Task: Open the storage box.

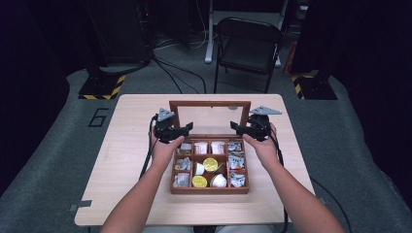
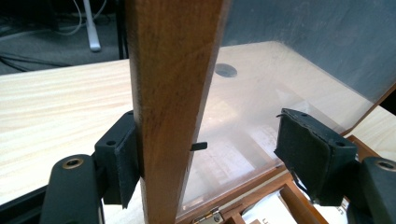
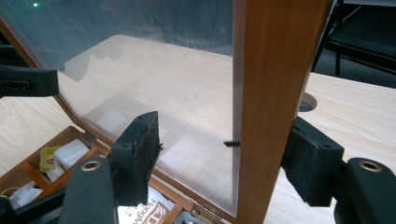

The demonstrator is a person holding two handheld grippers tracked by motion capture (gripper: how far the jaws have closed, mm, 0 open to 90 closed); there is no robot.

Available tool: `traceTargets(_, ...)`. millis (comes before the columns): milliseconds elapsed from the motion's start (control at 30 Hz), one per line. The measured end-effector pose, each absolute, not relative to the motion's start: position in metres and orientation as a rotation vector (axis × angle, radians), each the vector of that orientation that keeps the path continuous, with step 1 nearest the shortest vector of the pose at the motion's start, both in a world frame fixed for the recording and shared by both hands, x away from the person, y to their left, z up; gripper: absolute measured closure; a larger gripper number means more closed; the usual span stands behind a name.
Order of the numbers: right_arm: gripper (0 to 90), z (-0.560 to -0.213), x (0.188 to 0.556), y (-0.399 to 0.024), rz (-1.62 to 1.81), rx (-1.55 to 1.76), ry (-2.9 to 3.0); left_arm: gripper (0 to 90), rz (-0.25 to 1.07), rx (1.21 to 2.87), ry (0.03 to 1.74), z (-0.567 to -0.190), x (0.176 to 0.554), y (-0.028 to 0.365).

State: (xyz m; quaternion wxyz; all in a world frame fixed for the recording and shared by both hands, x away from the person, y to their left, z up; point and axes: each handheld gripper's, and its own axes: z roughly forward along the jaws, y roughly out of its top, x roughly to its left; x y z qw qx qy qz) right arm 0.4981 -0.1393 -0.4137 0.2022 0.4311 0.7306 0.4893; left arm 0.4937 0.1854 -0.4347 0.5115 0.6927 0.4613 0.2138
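One box (image 1: 177, 187) mid-frame with one raised lid (image 1: 210, 103), two grippers, one chair (image 1: 248, 46) at top, one table (image 1: 126, 141).

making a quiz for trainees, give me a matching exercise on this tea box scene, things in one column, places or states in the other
Things:
1. brown wooden box lid with clear pane
2. round yellow-topped cups
3. black folding chair
4. left tongs

Places or states:
A. on the floor beyond the table
B. standing upright, open
C. astride the lid's side rail
D. in the box's middle compartments

Pairs: 1-B, 2-D, 3-A, 4-C
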Motion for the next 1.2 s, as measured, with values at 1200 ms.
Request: traceTargets(1200, 43.9, -0.456, 0.503, -0.136, 1.268, 1.299, 2.008, 30.1, 0.462, 1.661, 1.182, -0.464, 0.501, 0.189)
